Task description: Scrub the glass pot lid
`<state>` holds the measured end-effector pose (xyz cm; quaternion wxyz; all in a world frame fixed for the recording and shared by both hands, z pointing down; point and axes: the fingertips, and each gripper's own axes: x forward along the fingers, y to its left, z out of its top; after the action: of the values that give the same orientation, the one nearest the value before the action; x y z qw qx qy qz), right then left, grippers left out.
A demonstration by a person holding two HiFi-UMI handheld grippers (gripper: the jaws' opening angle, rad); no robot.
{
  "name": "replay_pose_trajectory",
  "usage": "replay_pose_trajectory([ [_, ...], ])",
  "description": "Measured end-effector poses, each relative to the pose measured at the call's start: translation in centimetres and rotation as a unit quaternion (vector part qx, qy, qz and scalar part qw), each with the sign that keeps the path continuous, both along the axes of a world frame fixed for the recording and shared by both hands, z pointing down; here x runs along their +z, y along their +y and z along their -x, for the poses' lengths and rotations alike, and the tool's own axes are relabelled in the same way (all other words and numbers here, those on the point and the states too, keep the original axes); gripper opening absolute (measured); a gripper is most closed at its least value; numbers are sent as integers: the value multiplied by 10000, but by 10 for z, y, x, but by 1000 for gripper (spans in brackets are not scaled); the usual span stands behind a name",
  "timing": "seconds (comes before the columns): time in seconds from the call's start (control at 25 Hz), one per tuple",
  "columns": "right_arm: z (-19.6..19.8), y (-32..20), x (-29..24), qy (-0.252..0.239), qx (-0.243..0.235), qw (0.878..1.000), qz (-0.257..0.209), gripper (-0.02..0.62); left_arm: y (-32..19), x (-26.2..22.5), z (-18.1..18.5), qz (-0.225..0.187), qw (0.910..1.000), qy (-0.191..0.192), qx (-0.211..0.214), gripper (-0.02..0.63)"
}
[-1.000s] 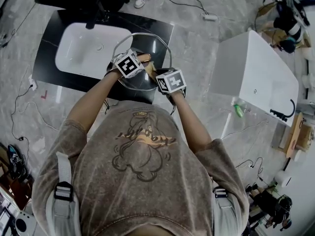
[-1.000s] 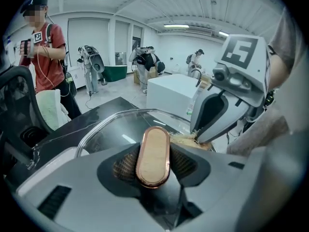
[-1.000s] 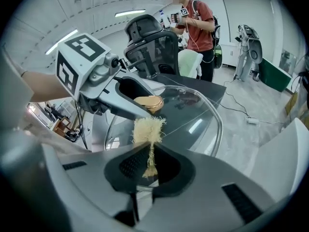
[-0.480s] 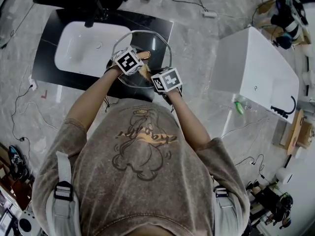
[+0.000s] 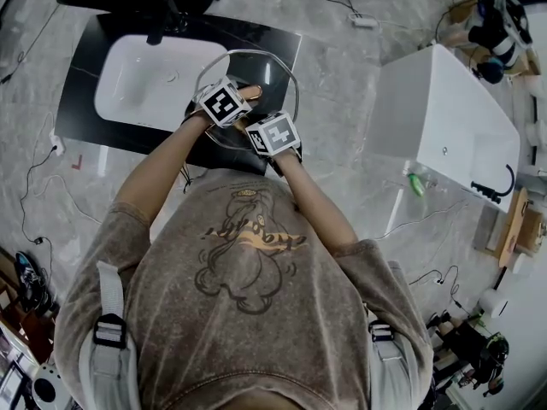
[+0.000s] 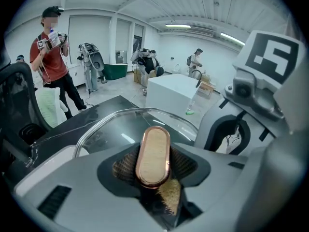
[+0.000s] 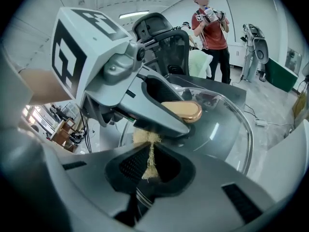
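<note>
The glass pot lid (image 5: 275,68), with its metal rim, is held tilted over the black counter (image 5: 90,114). My left gripper (image 6: 153,164) is shut on the lid's oval wooden handle (image 6: 153,154), which has a copper edge. My right gripper (image 7: 149,162) is shut on a thin tan fibrous scrubber (image 7: 148,151). The scrubber lies against the glass (image 7: 227,129) just beneath the handle (image 7: 183,111). It also shows below the handle in the left gripper view as a scrubber tuft (image 6: 169,197). In the head view the two marker cubes sit side by side, left cube (image 5: 224,103) and right cube (image 5: 273,133).
A white sink basin (image 5: 154,75) is set into the counter to the left of the lid. A white cabinet (image 5: 444,126) stands to the right, with cables on the floor around it. A black chair (image 7: 164,37) and a person in red (image 6: 50,57) are behind.
My right gripper has slid left across the lid with the scrubber, closing up beside the left gripper. The left gripper and the lid have stayed put.
</note>
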<state>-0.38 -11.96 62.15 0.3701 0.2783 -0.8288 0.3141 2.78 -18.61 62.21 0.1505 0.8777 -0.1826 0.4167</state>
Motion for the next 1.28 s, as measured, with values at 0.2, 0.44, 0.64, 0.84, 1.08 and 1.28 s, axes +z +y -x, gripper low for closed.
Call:
replay_pose_trajectory([
  [0.2,12,-6,-1,-8,-38,10000,-70,35,1,1,0,72,10000,-4,-6,193],
  [0.44,16,-4,-2,-96,-20,9999,-84,35,1,1,0,95,10000,26,-13,193],
  [0.64,27,18,1,-141,-311,9994,46,35,3,2,0,109,9999,51,-23,193],
  [0.84,32,35,8,-116,-524,9986,-12,35,1,2,3,70,10000,26,6,193],
  [1.08,25,49,11,-170,-647,9978,44,35,1,1,2,-34,10000,75,56,192],
  [1.28,9,58,15,-320,-557,9979,82,35,1,4,2,-50,9999,68,100,189],
])
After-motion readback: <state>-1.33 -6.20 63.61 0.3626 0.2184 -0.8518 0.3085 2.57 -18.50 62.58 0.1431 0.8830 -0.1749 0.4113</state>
